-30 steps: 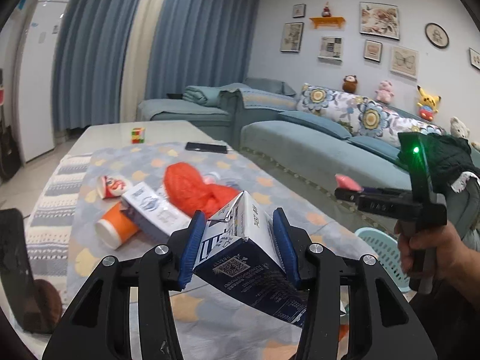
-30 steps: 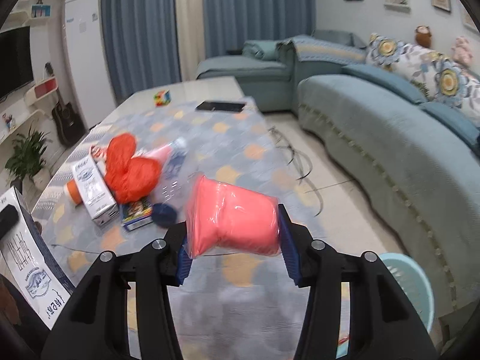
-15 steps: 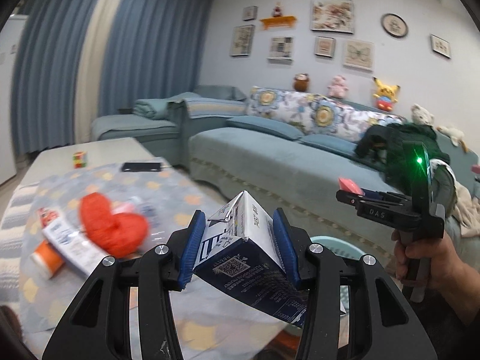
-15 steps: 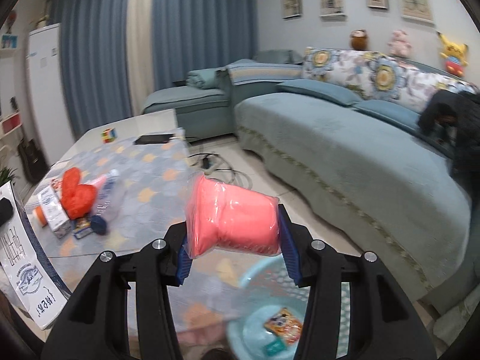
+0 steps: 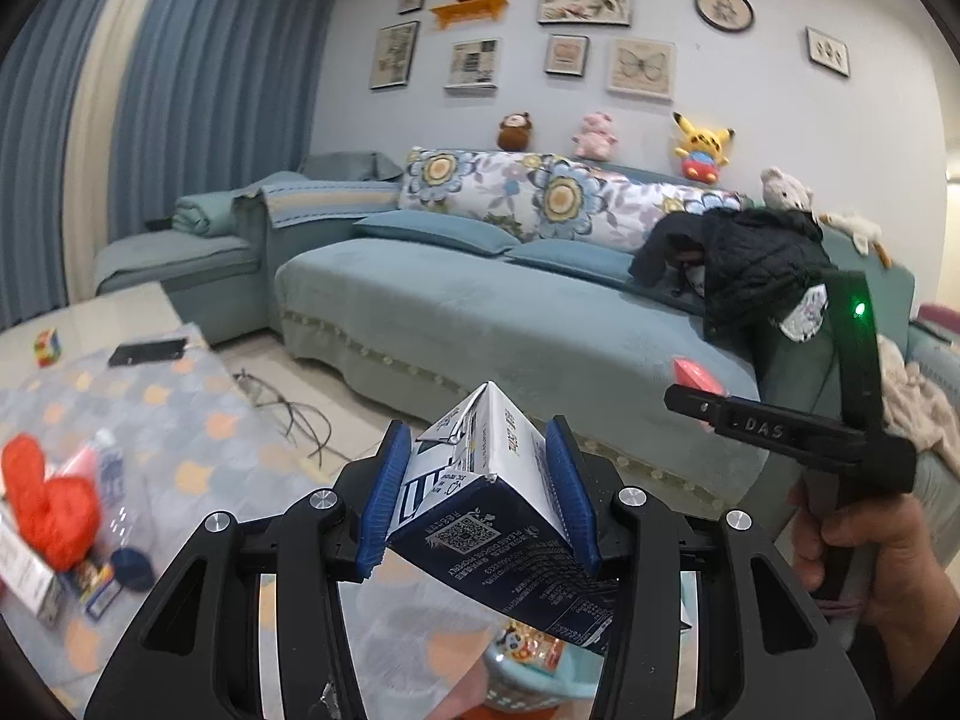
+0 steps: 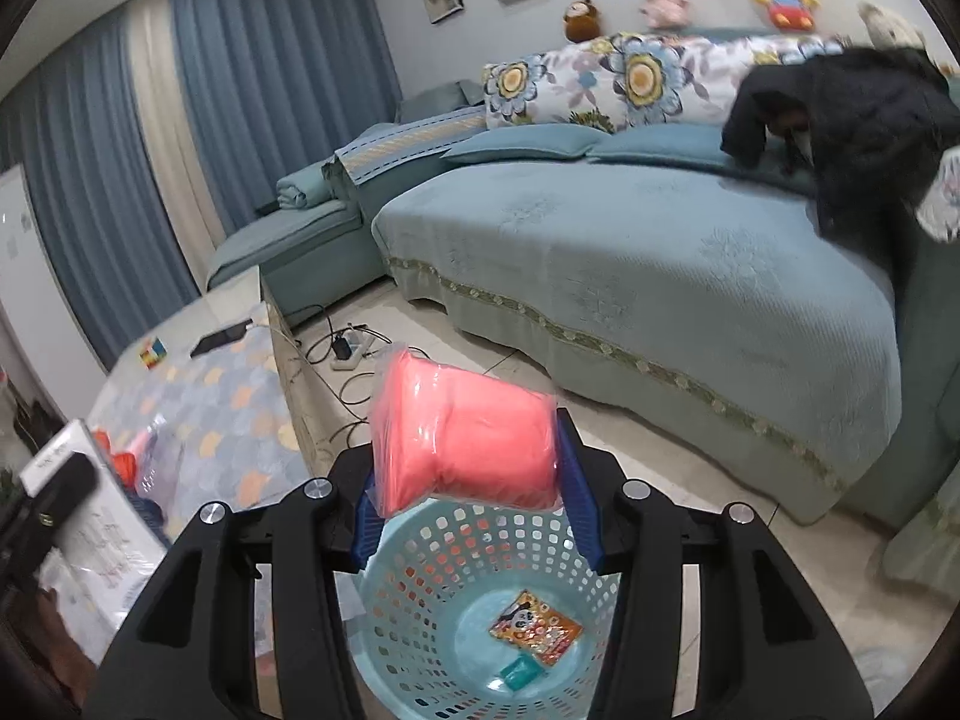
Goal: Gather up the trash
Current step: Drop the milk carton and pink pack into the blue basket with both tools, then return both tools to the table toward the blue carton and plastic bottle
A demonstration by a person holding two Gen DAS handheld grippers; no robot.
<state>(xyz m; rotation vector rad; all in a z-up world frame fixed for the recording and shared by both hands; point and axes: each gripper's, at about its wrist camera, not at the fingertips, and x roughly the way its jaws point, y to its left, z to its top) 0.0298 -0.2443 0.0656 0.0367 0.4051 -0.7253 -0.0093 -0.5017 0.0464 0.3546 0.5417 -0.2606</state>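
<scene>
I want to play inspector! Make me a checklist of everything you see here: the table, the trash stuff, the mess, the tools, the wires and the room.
Surface: table covered with a patterned cloth.
Job's things: milk carton and pink plastic packet, both held; light blue basket on the floor, holding a snack wrapper and a small teal piece.
Clutter: red mesh bag, plastic bottle, white box, black phone, puzzle cube.
Grippers: left tool shut on the milk carton; right tool shut on the pink plastic packet, above the basket.
Cables: power strip with wires on the floor.
Surroundings: blue sofa, plush toys, black jacket, curtains, framed pictures.
</scene>
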